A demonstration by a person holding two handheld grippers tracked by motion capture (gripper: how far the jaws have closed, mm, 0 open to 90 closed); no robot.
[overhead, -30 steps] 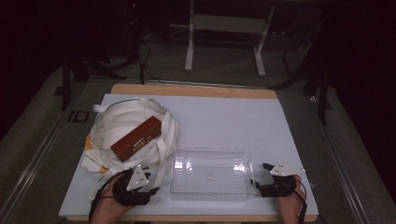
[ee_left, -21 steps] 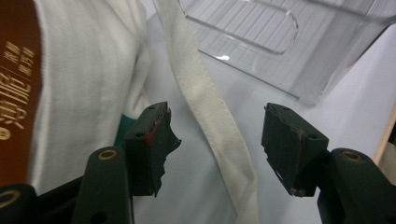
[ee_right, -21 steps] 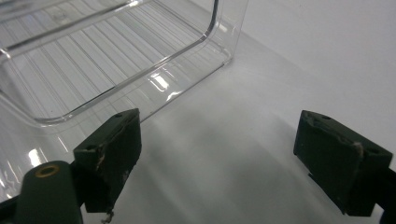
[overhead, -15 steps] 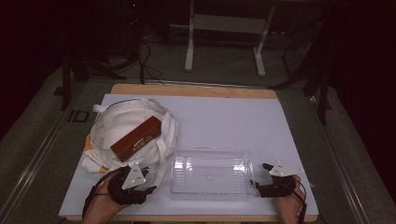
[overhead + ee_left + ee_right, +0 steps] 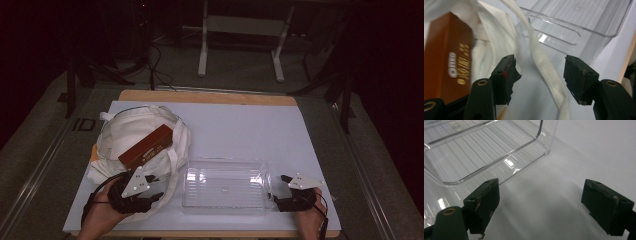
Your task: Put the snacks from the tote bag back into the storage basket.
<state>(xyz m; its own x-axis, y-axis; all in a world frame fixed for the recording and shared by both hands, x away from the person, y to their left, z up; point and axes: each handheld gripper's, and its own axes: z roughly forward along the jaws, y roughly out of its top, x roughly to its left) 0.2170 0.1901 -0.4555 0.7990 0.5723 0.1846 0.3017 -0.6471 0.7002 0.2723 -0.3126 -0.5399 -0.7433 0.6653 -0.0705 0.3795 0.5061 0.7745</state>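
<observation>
Hovering at the near left of the white surface (image 5: 240, 125), the left hand-held gripper (image 5: 540, 75) is pointing over the edge of the cream cloth bag (image 5: 135, 137), and its 2 jaws have just been closing in a little while standing visibly apart, with nothing pressed between the pads. In the left gripper view, 1 of the bag's cloth straps (image 5: 541, 62) is running up through the gap between the jaws, lying below them rather than being pinched. The brown box (image 5: 146, 146) is lying tilted on top of the bag, its printed side showing at the left in the left gripper view (image 5: 446, 57). The clear plastic tray (image 5: 226, 184) is sitting just beside the bag on the near middle of the surface, touching or nearly touching the bag's strap at its left end; which of the 2 I cannot tell. The right hand-held gripper (image 5: 540, 200) is resting low at the tray's right end, near its corner, with both jaws spread wide over bare surface and gripping nothing. The person's hands (image 5: 100, 215) are coming in from the near edge.
</observation>
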